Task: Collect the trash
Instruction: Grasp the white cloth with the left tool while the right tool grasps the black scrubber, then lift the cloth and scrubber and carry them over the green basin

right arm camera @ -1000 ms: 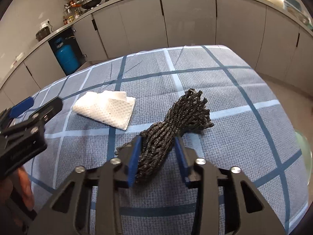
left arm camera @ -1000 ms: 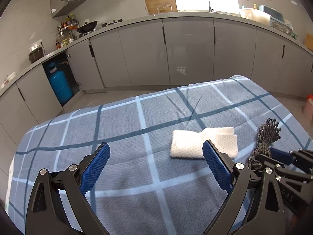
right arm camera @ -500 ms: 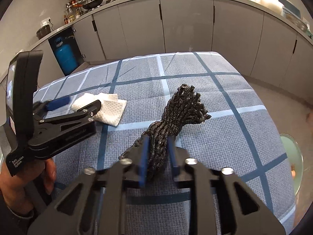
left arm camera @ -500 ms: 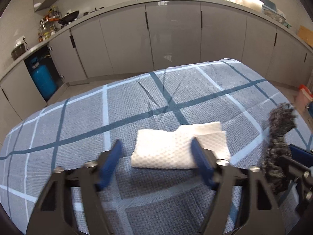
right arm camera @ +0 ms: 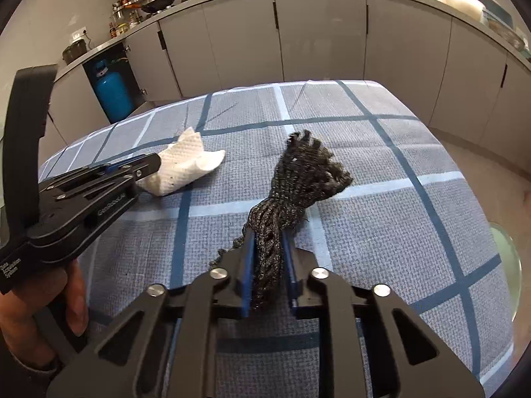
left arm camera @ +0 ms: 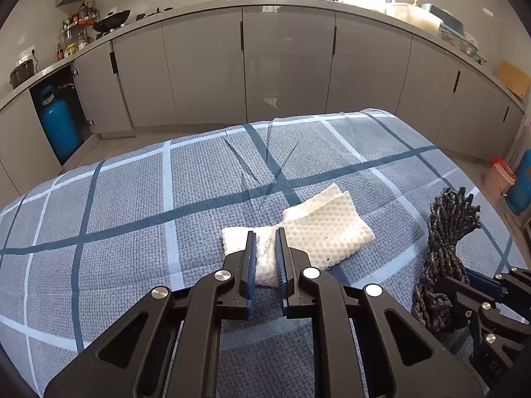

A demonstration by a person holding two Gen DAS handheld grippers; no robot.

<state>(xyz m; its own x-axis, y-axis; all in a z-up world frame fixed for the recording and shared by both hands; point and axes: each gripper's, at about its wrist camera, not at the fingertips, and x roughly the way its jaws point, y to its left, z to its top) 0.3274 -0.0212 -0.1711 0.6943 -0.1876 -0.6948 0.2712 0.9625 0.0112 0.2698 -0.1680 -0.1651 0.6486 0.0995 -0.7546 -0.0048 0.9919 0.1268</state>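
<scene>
Both pieces of trash are in a grip, so the step in hand is the pickup itself. The left gripper (left arm camera: 265, 258) has just been closing, and its blue fingers (left arm camera: 251, 265) now pinch the near left end of the white paper towel (left arm camera: 328, 229), bunching it between the pads. The rest of the towel lies flat on the blue checked cloth covering the bench (left arm camera: 132, 199), trailing away to the far right.

The right gripper (right arm camera: 268, 265) has also just been closing, and its fingers (right arm camera: 248, 275) are squeezed almost together on the near end of the dark cord bundle (right arm camera: 305, 179). The bundle's frayed far end rests on the cloth to the right of the towel. In the right wrist view a hand (right arm camera: 49, 301) holds the left tool at the near left.

Neither item looks lifted yet. The next move, as I judge it, calls for raising both tools straight up so the towel and cord clear the cloth without dragging it, then carrying them to a bin. No bin is clearly identifiable; a pale round rim (right arm camera: 507, 265) shows beyond the bench's right edge, but what it is I cannot tell. The towel is held only by one end, so it may droop or slip.
</scene>
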